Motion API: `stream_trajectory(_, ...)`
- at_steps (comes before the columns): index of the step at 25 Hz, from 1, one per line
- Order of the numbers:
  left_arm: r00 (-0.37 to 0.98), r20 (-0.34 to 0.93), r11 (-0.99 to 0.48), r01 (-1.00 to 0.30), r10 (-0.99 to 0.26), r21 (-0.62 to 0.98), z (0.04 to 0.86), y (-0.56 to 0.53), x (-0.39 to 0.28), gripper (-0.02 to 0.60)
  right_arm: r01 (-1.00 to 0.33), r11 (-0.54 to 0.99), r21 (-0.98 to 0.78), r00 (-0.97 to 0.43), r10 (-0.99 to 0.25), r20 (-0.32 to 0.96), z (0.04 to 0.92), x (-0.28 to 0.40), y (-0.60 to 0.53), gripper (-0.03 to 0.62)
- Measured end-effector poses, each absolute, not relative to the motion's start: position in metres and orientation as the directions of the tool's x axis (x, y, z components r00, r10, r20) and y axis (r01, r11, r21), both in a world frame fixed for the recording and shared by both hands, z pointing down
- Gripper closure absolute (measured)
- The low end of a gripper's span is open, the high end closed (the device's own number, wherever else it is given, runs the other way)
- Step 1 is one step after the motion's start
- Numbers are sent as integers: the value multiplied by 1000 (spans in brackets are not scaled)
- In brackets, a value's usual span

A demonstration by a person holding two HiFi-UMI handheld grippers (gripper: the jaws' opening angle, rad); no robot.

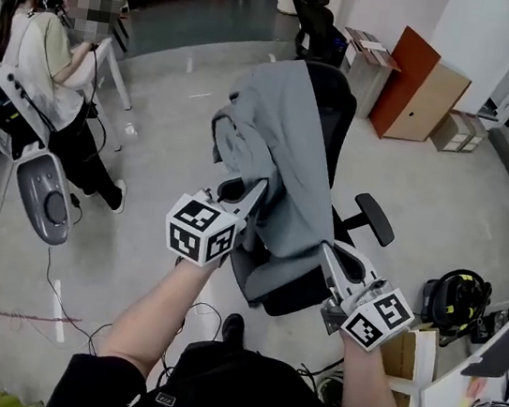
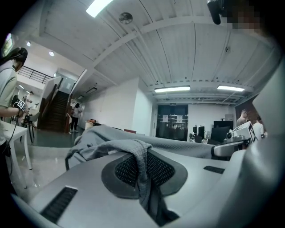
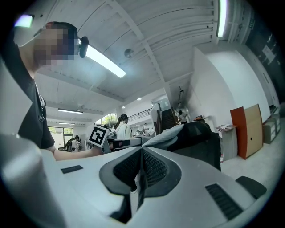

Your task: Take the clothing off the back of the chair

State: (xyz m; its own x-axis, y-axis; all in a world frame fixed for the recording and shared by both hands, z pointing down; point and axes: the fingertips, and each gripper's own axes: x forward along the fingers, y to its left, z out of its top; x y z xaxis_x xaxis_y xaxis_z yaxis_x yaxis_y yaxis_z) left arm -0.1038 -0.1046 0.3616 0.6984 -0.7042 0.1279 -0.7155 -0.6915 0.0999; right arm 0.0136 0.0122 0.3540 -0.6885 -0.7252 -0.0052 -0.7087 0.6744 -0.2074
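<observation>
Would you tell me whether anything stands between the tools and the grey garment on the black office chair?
Nothing visible does. The left tool is shut on a fold of the grey fabric garment, and the right tool pinches its edge. The garment hangs over the black office chair.

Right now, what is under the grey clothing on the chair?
The black chair's backrest; only its right edge shows beside the grey clothing. The rest is covered.
</observation>
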Motion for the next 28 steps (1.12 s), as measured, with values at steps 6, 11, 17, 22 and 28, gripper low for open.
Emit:
stream_trajectory(6, 716, 118, -711, -697, -688, 86, 356, -36, -70, 548, -751, 608, -257, -621, -783, -37, 357, 73, 72, 577)
stream_trajectory(11, 710, 112, -706, -704, -695, 83, 349, 11, -63, 548, -805, 529, -268, -529, -845, -79, 346, 120, 115, 577)
stream_trajectory(17, 728, 123, -721, -686, -675, 99, 349, 53, -53, 548, -851, 464, -245, -448, -886, -120, 326, 156, 161, 577)
stream_trajectory(22, 773, 66, -769, -635, -631, 71, 316, 81, -30, 548, -895, 387, -221, -357, -920, -165, 299, 193, 197, 577)
stream_trajectory(28, 823, -5, -823, -568, -568, 20, 272, 102, -5, 548, -944, 282, -171, -245, -946, -212, 270, 226, 235, 577)
